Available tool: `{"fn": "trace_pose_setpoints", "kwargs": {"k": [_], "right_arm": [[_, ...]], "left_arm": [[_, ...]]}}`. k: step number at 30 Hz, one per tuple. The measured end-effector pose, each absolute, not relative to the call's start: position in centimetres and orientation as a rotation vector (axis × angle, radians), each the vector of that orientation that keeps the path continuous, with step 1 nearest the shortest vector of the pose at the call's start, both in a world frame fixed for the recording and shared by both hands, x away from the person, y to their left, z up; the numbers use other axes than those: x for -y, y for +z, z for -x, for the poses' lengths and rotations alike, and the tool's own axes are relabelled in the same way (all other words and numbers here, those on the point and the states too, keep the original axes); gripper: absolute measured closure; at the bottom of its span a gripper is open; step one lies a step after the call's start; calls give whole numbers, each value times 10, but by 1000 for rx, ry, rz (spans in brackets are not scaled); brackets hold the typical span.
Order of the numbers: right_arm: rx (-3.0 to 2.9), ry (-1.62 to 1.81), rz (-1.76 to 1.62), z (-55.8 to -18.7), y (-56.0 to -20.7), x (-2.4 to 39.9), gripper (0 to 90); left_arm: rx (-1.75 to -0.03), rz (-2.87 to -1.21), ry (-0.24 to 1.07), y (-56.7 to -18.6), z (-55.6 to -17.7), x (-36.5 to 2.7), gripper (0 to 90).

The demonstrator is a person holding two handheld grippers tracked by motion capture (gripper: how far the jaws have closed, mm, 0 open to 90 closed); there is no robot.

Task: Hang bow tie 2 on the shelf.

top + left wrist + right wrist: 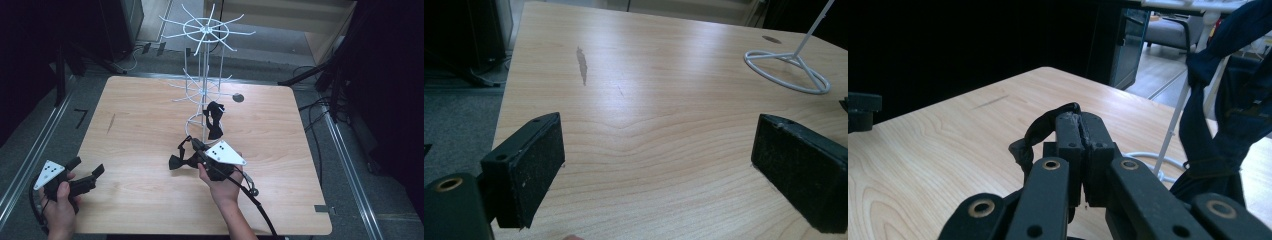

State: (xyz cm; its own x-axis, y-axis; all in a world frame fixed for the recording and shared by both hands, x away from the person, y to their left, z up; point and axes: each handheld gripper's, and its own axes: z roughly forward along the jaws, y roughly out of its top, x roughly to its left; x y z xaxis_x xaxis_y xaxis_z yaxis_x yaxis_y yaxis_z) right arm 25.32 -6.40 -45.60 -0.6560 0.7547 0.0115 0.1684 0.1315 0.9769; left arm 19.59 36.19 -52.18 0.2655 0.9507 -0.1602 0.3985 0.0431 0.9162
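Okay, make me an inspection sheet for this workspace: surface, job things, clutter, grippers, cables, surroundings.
Surface: wooden table, one dark streak left of centre.
Job's things: white wire rack standing at the back; one black bow tie hanging low on it; a second bow tie in the right gripper.
Clutter: nothing seen.
Grippers: left gripper open, near the table's left front corner, holding nothing; right gripper shut on the second bow tie's strap, in front of the rack.
Cables: black cable trailing from the right gripper.
Surroundings: grey floor, loose cables right of the table.
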Motion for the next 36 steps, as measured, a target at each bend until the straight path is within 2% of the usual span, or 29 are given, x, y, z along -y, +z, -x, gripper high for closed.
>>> {"fn": "trace_pose_setpoints", "kwargs": {"k": [36], "right_arm": [[-1809,1598,-819,-261,-404,73,896]], "left_arm": [[-1301,-1533,693,-522,-196,-362,79]]}}
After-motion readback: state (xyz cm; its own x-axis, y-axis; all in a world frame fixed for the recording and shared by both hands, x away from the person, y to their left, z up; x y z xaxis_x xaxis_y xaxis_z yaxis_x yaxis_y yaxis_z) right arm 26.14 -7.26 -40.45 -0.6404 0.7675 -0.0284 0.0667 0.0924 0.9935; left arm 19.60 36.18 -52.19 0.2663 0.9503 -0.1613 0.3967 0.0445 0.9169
